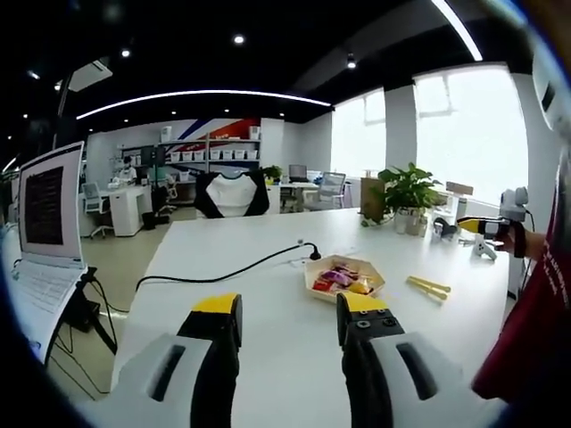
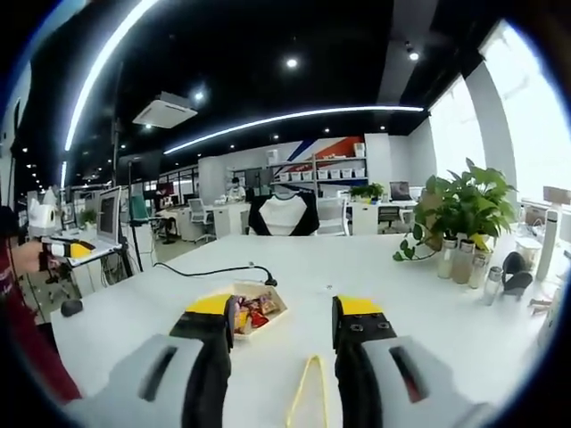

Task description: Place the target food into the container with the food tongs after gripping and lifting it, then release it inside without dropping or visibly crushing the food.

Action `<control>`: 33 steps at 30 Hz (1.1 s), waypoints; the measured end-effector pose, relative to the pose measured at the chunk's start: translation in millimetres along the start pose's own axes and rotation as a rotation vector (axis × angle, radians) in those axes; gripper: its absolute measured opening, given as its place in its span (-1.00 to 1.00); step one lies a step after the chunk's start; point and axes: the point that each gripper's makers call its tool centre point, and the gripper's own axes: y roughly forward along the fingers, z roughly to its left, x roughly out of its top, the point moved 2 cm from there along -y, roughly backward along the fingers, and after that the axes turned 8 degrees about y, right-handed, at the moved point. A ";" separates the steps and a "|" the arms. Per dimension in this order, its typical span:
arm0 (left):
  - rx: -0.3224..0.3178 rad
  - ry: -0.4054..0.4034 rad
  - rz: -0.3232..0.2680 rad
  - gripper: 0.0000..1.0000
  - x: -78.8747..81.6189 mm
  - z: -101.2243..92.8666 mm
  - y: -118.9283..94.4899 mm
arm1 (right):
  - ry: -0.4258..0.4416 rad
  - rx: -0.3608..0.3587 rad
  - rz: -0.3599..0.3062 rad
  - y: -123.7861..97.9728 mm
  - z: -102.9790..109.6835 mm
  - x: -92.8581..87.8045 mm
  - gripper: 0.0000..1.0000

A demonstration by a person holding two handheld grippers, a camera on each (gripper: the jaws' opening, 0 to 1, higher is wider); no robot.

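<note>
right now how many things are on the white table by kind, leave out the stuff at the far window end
tray of snacks: 1
yellow food tongs: 1
black cable: 1
potted plant: 1
total: 4
Both grippers, left and right, hover open above the table, holding nothing.
</note>
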 end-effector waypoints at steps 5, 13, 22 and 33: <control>-0.051 0.069 0.043 0.90 -7.8 -18.0 9.9 | 0.065 0.062 0.026 8.3 13.8 -8.6 0.69; -0.097 0.123 0.083 1.00 -15.1 -39.2 18.1 | -0.041 0.022 0.074 15.3 19.2 -21.4 0.99; -0.048 0.098 0.047 1.00 -4.4 -23.0 14.3 | -0.067 -0.003 0.067 13.4 10.6 -16.9 0.99; -0.046 0.092 0.053 1.00 -7.4 -25.8 15.1 | -0.085 0.007 0.087 15.2 8.1 -19.6 0.99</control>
